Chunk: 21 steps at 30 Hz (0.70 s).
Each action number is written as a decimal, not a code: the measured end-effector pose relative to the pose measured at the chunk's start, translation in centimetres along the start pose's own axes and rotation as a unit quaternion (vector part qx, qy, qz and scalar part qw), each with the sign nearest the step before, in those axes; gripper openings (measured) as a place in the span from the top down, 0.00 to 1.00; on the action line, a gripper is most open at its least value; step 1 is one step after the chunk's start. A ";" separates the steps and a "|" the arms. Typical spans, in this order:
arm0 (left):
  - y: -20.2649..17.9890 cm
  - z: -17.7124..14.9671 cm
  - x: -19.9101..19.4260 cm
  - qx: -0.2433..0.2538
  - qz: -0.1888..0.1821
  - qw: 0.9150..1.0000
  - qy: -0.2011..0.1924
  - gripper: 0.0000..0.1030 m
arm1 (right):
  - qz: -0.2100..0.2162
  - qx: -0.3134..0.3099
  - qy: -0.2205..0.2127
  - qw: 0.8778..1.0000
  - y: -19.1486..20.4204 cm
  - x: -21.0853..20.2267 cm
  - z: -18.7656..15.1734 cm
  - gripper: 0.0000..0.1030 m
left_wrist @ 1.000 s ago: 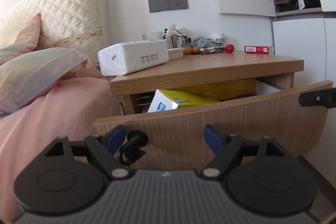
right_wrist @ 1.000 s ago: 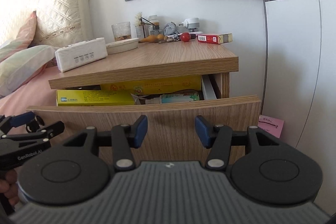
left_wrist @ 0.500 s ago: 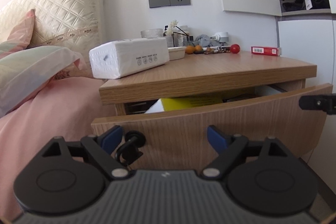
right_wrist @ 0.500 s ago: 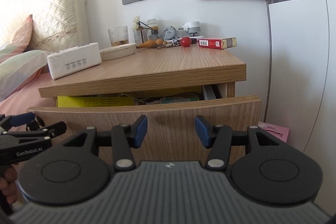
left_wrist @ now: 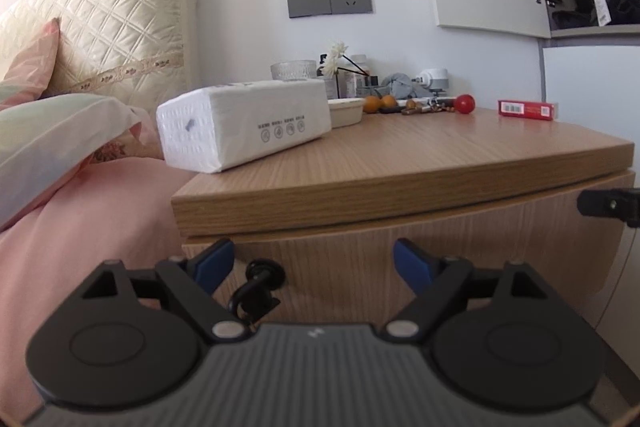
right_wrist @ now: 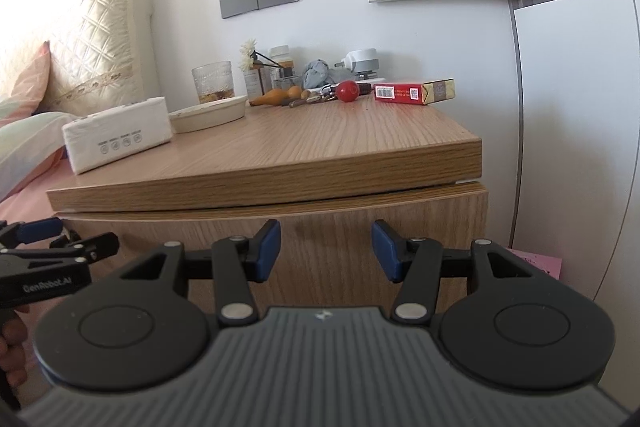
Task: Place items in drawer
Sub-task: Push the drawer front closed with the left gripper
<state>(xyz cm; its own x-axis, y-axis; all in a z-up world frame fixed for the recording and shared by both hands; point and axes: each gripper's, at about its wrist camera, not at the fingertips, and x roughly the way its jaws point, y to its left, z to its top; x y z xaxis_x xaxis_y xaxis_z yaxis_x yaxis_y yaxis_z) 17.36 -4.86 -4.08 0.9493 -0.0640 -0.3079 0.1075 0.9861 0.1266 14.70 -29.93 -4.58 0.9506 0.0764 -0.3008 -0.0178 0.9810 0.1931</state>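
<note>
Your left gripper (left_wrist: 314,263) and right gripper (right_wrist: 325,251) both have fingers spread and empty, right up against the drawer (right_wrist: 340,223) front. The drawer sits shut or nearly so under the nightstand (right_wrist: 280,147) top, contents hidden. The task looks finished, though the tissue pack (left_wrist: 244,125) and red box (right_wrist: 414,92) remain on top.

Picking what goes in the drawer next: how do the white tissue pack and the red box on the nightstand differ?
The tissue pack is white, soft-wrapped and bulky; the red box is slim, rigid and red with a gold end. The tissue pack sits at the bed-side edge near the front; the red box sits toward the far wardrobe-side corner. Both lie flat on the nightstand top, touched by neither gripper.
</note>
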 end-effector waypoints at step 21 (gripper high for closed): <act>1.0 0.3 0.8 -0.012 -0.002 1.000 0.006 0.14 | -0.015 -0.006 -0.009 1.000 0.3 1.5 -0.2 0.46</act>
<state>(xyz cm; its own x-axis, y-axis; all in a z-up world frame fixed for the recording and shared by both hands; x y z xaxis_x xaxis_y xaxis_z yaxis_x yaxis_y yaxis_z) 18.27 -4.01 -3.94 0.9450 -0.0657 -0.3203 0.1038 0.9892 0.1032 16.10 -29.47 -5.16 0.9564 0.0431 -0.2888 0.0079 0.9848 0.1732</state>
